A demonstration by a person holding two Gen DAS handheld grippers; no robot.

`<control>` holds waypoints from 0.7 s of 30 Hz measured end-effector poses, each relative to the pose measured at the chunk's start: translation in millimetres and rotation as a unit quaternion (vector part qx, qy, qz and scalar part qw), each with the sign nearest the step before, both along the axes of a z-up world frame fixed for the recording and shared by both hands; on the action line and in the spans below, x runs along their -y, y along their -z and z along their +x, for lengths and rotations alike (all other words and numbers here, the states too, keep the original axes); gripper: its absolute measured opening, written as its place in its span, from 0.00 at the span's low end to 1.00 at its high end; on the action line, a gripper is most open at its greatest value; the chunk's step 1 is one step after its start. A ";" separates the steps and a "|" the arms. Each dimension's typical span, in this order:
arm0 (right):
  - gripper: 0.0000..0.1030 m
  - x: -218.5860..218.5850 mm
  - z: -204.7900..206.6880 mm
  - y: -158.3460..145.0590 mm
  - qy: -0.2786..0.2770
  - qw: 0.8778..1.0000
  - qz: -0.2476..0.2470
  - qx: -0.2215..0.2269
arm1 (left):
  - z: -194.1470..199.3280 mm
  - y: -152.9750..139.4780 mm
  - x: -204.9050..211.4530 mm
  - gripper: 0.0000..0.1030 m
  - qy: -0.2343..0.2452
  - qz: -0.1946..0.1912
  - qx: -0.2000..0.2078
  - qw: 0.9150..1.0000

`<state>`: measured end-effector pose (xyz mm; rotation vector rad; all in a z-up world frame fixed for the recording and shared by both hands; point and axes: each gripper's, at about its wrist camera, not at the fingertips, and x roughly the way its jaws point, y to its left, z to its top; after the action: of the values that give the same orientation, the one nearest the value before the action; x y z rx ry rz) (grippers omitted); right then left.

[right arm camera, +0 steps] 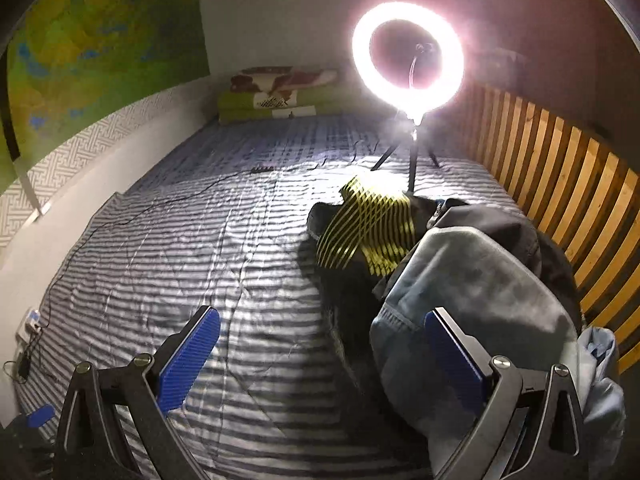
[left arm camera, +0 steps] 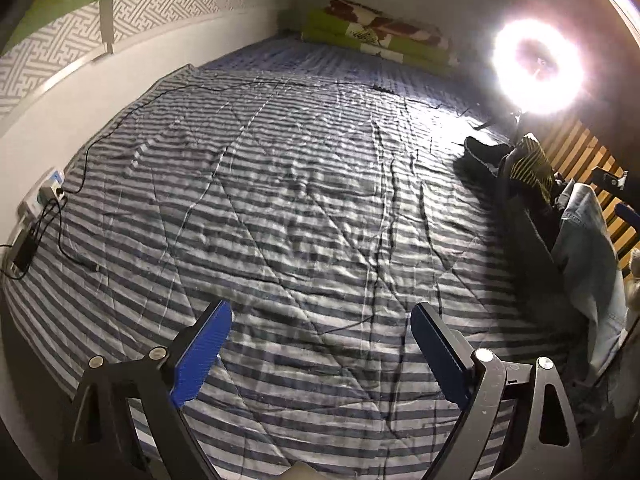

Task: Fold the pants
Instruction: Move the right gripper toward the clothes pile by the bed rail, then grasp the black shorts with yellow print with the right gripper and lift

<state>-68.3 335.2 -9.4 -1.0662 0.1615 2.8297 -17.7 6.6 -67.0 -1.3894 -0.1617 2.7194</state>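
A heap of clothes lies along the right side of the striped bed. Light blue jeans (right arm camera: 480, 292) lie on top of it, close in front of my right gripper (right arm camera: 324, 320), which is open and holds nothing; its right finger (right arm camera: 456, 356) overlaps the denim. A black garment with yellow stripes (right arm camera: 368, 228) lies just beyond. In the left wrist view the same jeans (left arm camera: 588, 248) and striped garment (left arm camera: 528, 164) sit at the far right. My left gripper (left arm camera: 320, 320) hovers open over bare striped bedding, well left of the heap.
A striped quilt (left arm camera: 280, 184) covers the bed. A lit ring light on a tripod (right arm camera: 408, 56) stands at the far right. Wooden slats (right arm camera: 560, 160) line the right edge. Folded blankets (right arm camera: 280, 96) lie at the head. A cable (left arm camera: 104, 136) and power strip (left arm camera: 44, 196) run along the left wall.
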 end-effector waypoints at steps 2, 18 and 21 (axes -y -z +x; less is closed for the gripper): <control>0.98 5.0 -5.3 -0.1 -0.004 1.000 0.023 0.000 | 1.0 -1.4 -1.2 0.91 0.003 -0.003 -0.002 1.000; 0.98 2.2 -77.4 12.9 -0.026 0.997 0.023 0.065 | -7.0 -7.9 -3.1 0.91 0.006 -0.037 -0.007 0.999; 0.90 -23.7 -98.4 7.1 0.005 0.997 0.005 0.074 | -12.3 -8.0 4.5 0.91 -0.004 -0.038 -0.008 0.999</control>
<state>-166.6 358.9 -16.5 -1.2642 0.1404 2.7250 -30.0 2.2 -59.0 -1.3883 -0.0638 2.7706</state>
